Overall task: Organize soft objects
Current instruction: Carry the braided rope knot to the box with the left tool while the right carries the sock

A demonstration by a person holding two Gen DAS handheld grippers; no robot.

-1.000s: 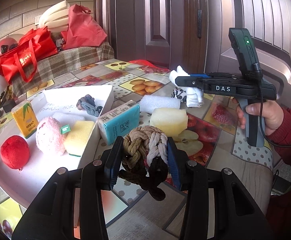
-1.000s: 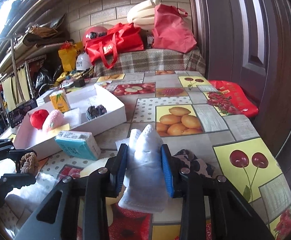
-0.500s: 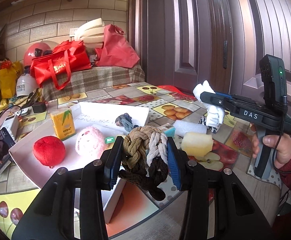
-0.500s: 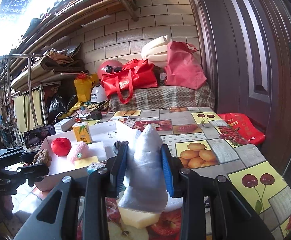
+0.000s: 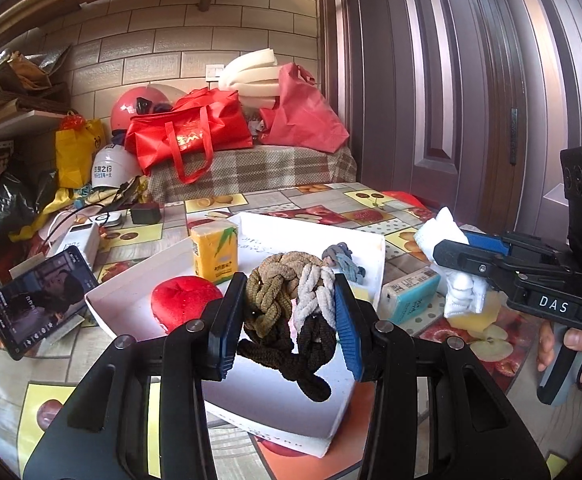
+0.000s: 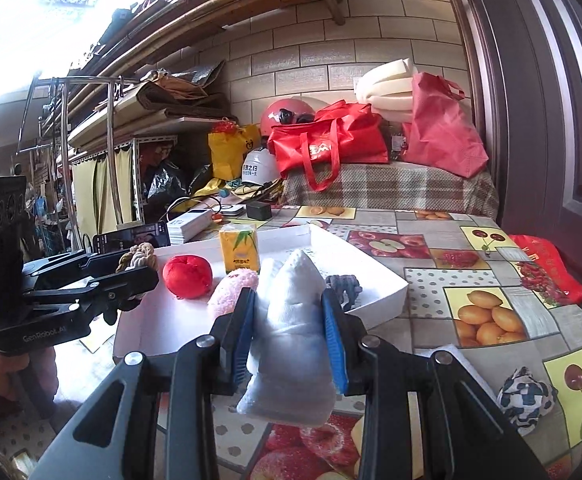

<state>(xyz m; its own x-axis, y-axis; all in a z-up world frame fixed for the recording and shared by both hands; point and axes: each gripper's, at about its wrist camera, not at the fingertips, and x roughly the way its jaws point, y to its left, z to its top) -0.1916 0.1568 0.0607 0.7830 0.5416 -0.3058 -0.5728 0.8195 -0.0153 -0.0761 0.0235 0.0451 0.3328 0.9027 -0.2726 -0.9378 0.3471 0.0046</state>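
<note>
1. the left gripper is closed on a knot of braided rope in tan, white and dark brown. it holds the knot in the air above the white tray, with a dark loop hanging down. this looks like the carry just before a drop.

2. the right gripper is closed on a soft white cloth bundle, pinched around its middle so both ends stick out. it is lifted off the table, beside the tray's near corner, probably waiting its turn.

3. the tray already holds a red plush ball, a pink fluffy toy, a yellow juice box and a grey scrap of fabric, so it seems to be the collecting spot.

4. still on the fruit-patterned table are a teal box and a pale yellow sponge just outside the tray, and a black and white cloth ball well apart to the right.

5. a phone leans upright beside the tray's left edge.
</note>
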